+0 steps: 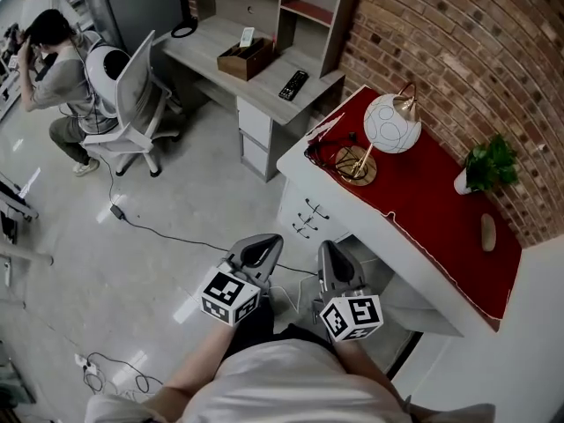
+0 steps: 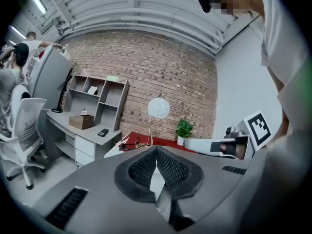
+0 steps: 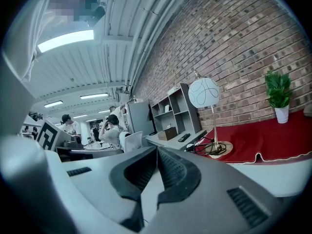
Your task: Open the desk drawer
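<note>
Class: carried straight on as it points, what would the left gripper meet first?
The left gripper would probably meet the drawer front of the white desk with the red cloth; depth is unclear.

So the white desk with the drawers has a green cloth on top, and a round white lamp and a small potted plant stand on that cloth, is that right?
Not quite. The cloth is red, not green, as the head view shows. The rest holds: it lies on top of the white desk with the drawers, and the round white lamp and the small potted plant stand on it.
</note>
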The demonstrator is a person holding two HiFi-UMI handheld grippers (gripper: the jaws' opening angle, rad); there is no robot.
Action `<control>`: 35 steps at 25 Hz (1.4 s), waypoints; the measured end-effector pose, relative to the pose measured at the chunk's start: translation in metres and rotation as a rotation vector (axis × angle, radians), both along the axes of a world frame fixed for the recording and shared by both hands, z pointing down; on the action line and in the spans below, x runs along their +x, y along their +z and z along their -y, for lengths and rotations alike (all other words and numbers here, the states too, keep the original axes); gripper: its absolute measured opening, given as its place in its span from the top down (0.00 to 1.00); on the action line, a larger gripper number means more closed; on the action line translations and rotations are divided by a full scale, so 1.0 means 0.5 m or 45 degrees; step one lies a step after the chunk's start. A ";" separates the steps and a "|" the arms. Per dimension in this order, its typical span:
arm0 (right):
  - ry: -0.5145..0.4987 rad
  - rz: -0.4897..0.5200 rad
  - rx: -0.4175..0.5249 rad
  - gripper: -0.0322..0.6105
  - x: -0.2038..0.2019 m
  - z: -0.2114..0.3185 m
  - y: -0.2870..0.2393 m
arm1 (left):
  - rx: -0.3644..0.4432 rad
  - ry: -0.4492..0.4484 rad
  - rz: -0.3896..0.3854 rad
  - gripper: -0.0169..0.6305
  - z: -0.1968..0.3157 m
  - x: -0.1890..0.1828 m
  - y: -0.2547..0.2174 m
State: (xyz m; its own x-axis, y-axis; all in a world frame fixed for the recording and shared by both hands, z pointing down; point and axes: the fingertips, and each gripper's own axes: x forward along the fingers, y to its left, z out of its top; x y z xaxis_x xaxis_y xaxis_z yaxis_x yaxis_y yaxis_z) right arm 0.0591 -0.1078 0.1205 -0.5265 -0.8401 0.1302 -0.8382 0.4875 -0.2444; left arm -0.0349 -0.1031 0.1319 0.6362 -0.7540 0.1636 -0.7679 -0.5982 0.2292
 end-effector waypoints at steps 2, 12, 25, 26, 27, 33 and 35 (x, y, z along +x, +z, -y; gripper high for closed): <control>0.013 -0.004 0.002 0.92 -0.009 0.017 0.002 | -0.002 0.024 -0.001 0.96 0.018 -0.006 0.003; 0.088 -0.023 0.029 0.92 -0.036 0.100 0.008 | 0.018 0.158 0.031 0.96 0.112 -0.022 0.009; 0.077 -0.038 0.116 0.92 -0.044 0.166 -0.001 | 0.064 0.278 0.074 0.96 0.174 0.002 0.019; 0.079 -0.032 0.124 0.92 -0.043 0.170 -0.001 | 0.065 0.283 0.078 0.96 0.175 0.006 0.024; 0.079 -0.028 0.134 0.92 -0.043 0.173 0.001 | 0.066 0.288 0.085 0.96 0.177 0.009 0.031; 0.053 -0.023 0.155 0.92 -0.035 0.181 0.042 | 0.074 0.269 0.073 0.96 0.185 0.027 0.068; 0.035 -0.027 0.161 0.92 -0.034 0.178 0.060 | 0.080 0.250 0.059 0.96 0.185 0.030 0.082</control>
State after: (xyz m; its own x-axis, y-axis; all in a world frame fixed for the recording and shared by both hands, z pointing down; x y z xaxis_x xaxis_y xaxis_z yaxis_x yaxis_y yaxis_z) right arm 0.0421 -0.1966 0.1506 -0.5014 -0.8646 0.0334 -0.8561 0.4901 -0.1642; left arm -0.0200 -0.1956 0.1730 0.7651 -0.6257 0.1525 -0.6437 -0.7497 0.1537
